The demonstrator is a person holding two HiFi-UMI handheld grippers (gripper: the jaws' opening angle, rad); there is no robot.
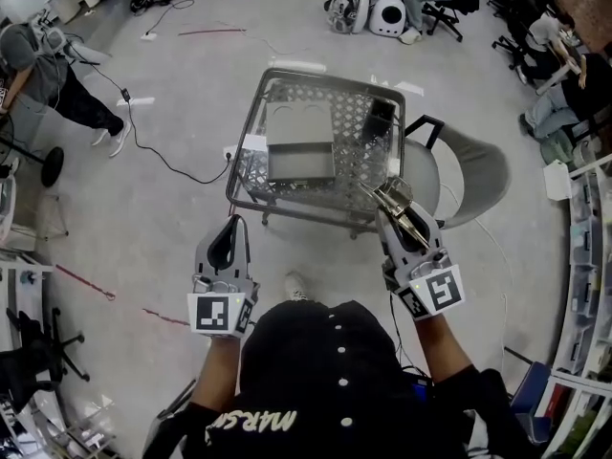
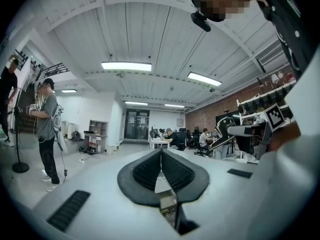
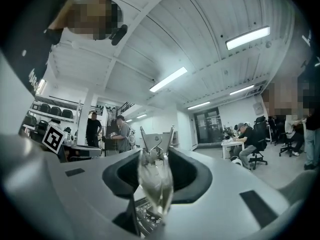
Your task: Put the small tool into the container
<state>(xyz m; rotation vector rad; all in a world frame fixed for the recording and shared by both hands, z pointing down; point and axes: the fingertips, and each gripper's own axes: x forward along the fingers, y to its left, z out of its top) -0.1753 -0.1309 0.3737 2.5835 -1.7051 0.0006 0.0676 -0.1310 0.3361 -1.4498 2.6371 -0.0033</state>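
While a person in a black cap (image 1: 320, 352) faces it from the lower centre of the head view, a silver wire-mesh cart (image 1: 251, 165) stands on the pale grey floor (image 1: 172, 237) in the middle of the frame. A grey moulded chair (image 1: 469, 175) sits just beside the cart's right side. Inside the cart lies a grey rectangular box (image 1: 299, 140), with a black object (image 1: 381, 118) beside it toward the upper right. Another person (image 1: 48, 70) stands at the upper left, and others sit at the upper right.

The left gripper (image 1: 231, 224), at the lower left, is well short of the cart. Its own view shows the left gripper (image 2: 161, 153) with its jaws together and nothing between them. The right gripper (image 1: 395, 205) reaches the cart's near right corner. It is clamped on a small shiny metal tool (image 1: 391, 194). In the right gripper view, the right gripper (image 3: 156, 156) pinches the tool (image 3: 156, 181) upright, and two thin prongs stick out past the jaw tips.
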